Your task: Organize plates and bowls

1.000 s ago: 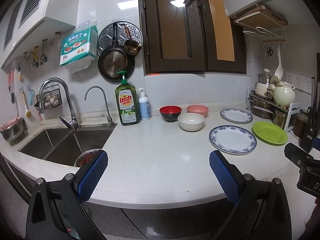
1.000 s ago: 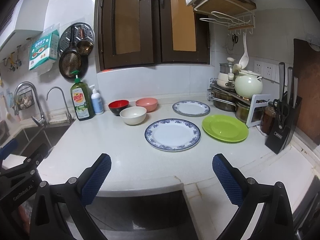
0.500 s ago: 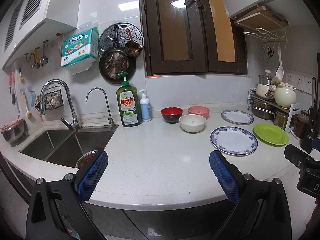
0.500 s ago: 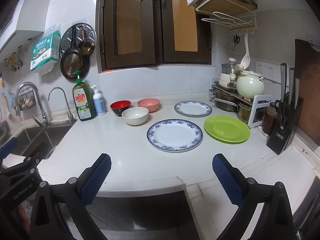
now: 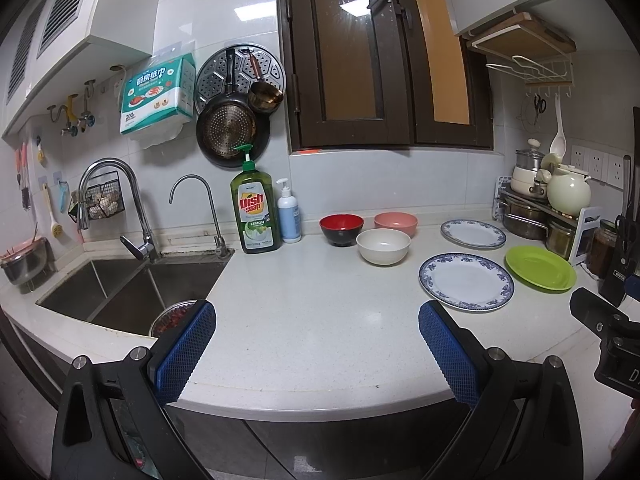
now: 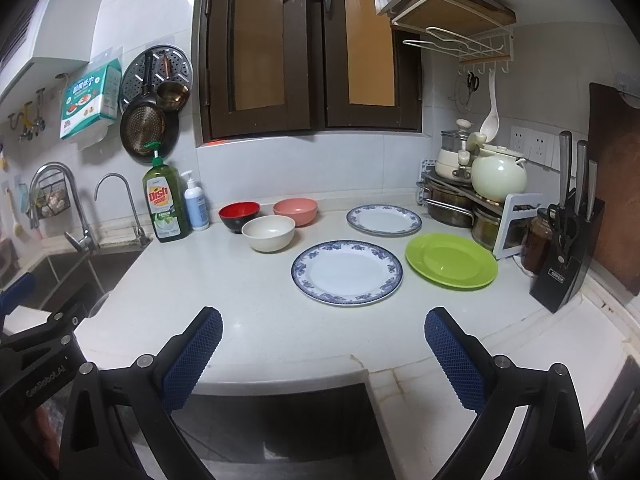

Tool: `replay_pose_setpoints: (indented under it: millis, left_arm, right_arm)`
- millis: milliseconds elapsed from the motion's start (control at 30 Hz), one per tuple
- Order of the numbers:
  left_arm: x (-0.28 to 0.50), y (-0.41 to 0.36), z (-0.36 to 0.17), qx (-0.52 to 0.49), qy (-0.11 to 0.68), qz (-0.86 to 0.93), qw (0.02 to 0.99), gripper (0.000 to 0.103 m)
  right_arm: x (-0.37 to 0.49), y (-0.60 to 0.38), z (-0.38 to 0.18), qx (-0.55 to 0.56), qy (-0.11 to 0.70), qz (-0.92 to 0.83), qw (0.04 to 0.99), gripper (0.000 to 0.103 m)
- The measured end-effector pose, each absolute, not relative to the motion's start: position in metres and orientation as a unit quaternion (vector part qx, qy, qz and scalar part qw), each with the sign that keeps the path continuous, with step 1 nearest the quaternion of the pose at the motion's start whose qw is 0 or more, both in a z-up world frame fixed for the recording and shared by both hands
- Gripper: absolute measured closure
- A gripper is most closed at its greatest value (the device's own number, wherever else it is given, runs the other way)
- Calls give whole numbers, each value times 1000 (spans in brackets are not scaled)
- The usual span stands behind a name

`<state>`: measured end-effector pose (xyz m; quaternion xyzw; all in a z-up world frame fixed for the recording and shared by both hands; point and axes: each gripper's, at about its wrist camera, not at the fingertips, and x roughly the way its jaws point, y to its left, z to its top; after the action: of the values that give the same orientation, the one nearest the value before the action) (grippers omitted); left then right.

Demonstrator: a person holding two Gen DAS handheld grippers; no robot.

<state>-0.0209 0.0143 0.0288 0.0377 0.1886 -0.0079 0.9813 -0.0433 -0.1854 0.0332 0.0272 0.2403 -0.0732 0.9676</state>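
Three bowls sit in a cluster at the centre of the right wrist frame: a red bowl (image 6: 239, 216), a pink bowl (image 6: 295, 211) and a white bowl (image 6: 268, 233), all holding nothing. Right of them lie three plates, also bare: a large blue-rimmed plate (image 6: 347, 272) at centre, a smaller blue-rimmed plate (image 6: 384, 220) above it, and a green plate (image 6: 451, 261) at centre right. All rest on the white countertop (image 6: 224, 304). At lower left of the left wrist frame, the sink (image 5: 120, 292) holds a metal bowl (image 5: 170, 315) with reddish contents. The left gripper (image 5: 317, 322) and right gripper (image 6: 323, 327) both hover wide open, holding nothing.
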Motion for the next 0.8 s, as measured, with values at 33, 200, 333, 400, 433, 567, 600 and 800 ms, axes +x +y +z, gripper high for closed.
replay_pose_setpoints:
  millis: [33,200,333,400,433,567,600,800]
  left_arm:
    - [-21,15,29,38,188,-7,981,0]
    - [-20,12,28,40,191,-11,981,0]
    - [-20,11,28,41,190,-11,981,0]
    - [-21,10,28,41,189,-10,981,0]
    - [-20,10,28,41,190,-10,981,0]
    - [-20,10,28,41,190,-11,981,0]
    - [-20,10,28,41,191,-11,981,0]
    - [-18,11,28,41,193,-11,980,0]
  right_arm:
    - [-43,-185,34,27,241,-74,967,1]
    - [-42,-186,34,27,240,-75,968,1]
    - [-42,-186,34,27,240,-75,967,1]
    - [-42,-186,34,27,240,-75,968,1]
    - [-42,-186,34,27,241,-73,967,1]
    - [-40,-187,33,29,244,-71,967,1]
    - [-39,-187,33,29,245,-71,967,1]
    - [-37,-186,32,28,247,-72,966,1]
